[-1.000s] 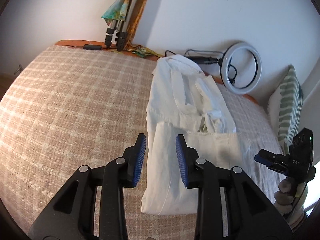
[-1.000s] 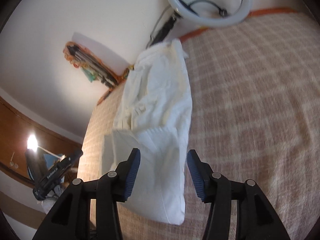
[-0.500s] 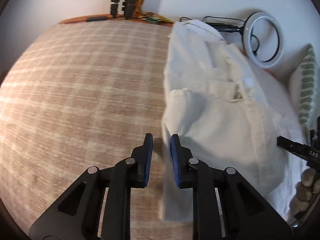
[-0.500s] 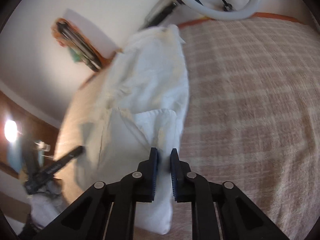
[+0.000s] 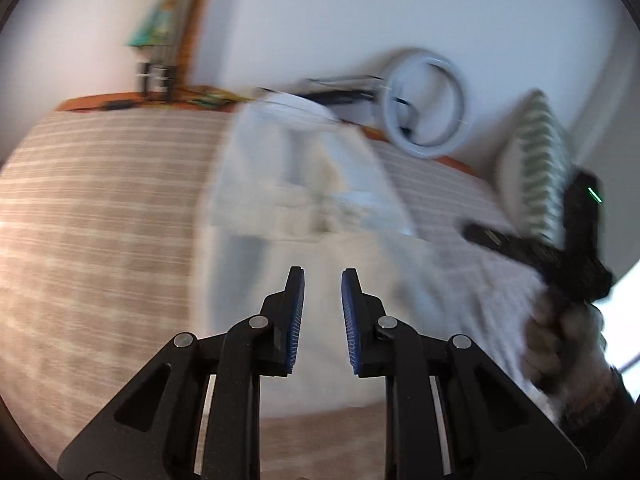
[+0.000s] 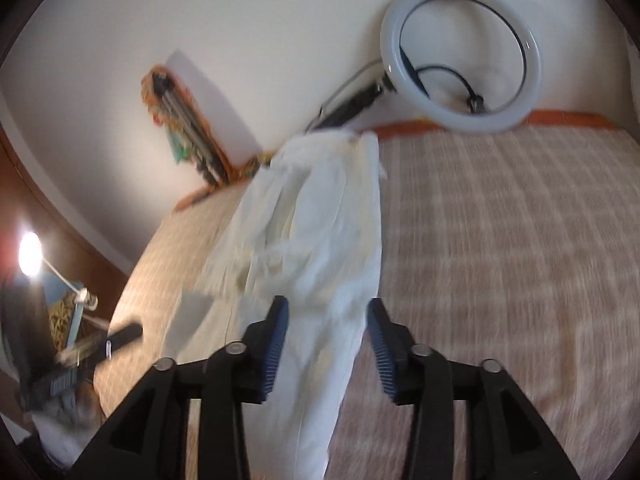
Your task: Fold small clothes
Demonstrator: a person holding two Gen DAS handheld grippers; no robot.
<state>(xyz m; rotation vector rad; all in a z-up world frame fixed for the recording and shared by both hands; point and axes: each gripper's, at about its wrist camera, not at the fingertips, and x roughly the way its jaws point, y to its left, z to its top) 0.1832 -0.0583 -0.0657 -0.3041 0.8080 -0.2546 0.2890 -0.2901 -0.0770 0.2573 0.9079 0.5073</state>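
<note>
A white garment (image 5: pixel 304 208) lies lengthwise on the checked bedspread (image 5: pixel 100 220), partly folded, its near part doubled over. The left wrist view is blurred by motion. My left gripper (image 5: pixel 322 280) hovers over the garment's near end with a narrow gap between its blue pads and nothing in that gap. In the right wrist view the garment (image 6: pixel 320 232) runs down between the spread fingers of my right gripper (image 6: pixel 328 308). Its jaws are opening and the pads stand clear of the cloth. A hand holds the right gripper (image 5: pixel 540 248) at the right of the left view.
A ring light (image 6: pixel 460 56) with its cable leans on the wall at the bed's far edge. A green-striped pillow (image 5: pixel 540 176) sits at the right. A folded tripod and colourful cloth (image 6: pixel 180 128) stand against the wall. A lamp (image 6: pixel 30 256) glows at the left.
My left gripper narrowed, then swung from the bare bedspread to over the garment's near end. My right gripper shut at the cloth's edge half a second ago and has spread again.
</note>
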